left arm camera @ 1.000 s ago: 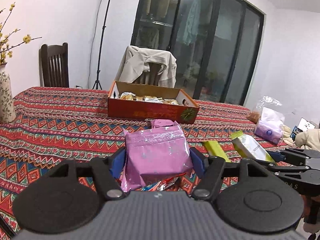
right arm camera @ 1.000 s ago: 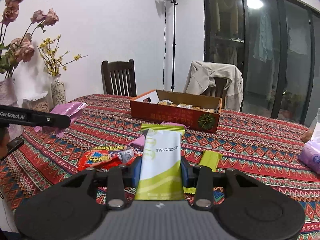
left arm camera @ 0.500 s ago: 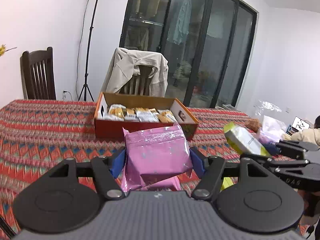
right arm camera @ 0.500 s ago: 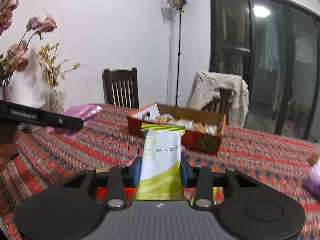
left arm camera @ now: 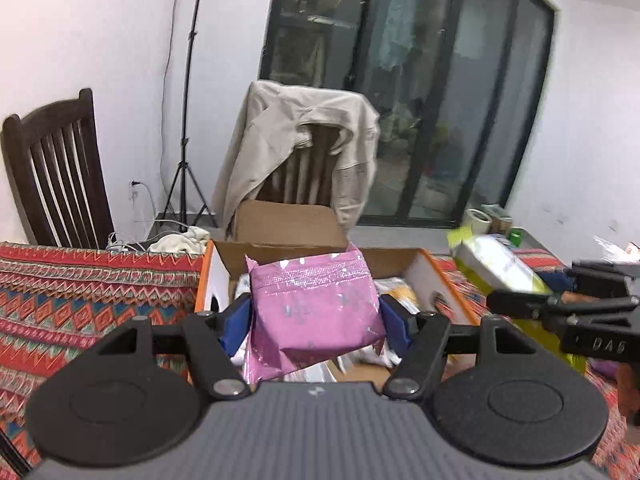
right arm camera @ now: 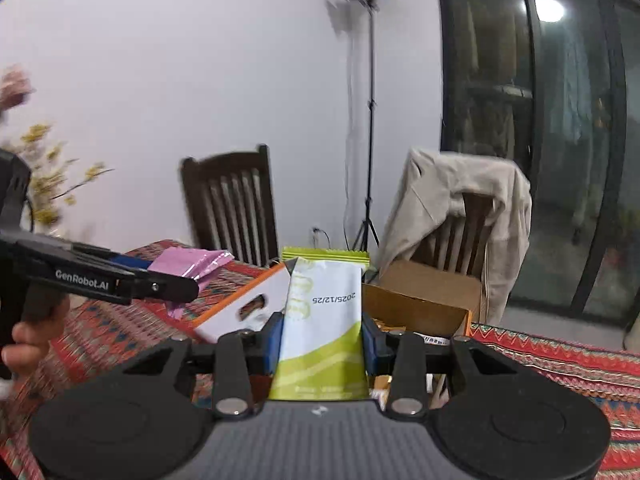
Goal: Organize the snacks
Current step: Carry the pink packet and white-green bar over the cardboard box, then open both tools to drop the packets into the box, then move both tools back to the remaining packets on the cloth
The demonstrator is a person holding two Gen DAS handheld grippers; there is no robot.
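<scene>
Jaws of both grippers closed on packets. Left gripper point(left arm camera: 314, 322) pinches a pink foil packet point(left arm camera: 316, 312) by its sides; right gripper point(right arm camera: 322, 338) pinches a green-and-white packet point(right arm camera: 324, 320), printed date upside down. Both packets held in the air over or just at the near edge of the orange cardboard box point(left arm camera: 430, 280), which sits on the patterned tabletop point(left arm camera: 80, 288). Box already holds wrapped snacks, partly hidden behind the pink packet.

Risks, as judged: the two grippers are close together over one box, so a simultaneous lowering could knock them or crush the packets against each other. Pink packet sags below the pads; released too high or off-centre, it could catch the box wall and tip out. Soft foil may slip under side pressure.

Change from a second ago: both grippers were well back from the box, with loose packets on the cloth below; now they have closed in, and the box fills the lower middle of each view.
</scene>
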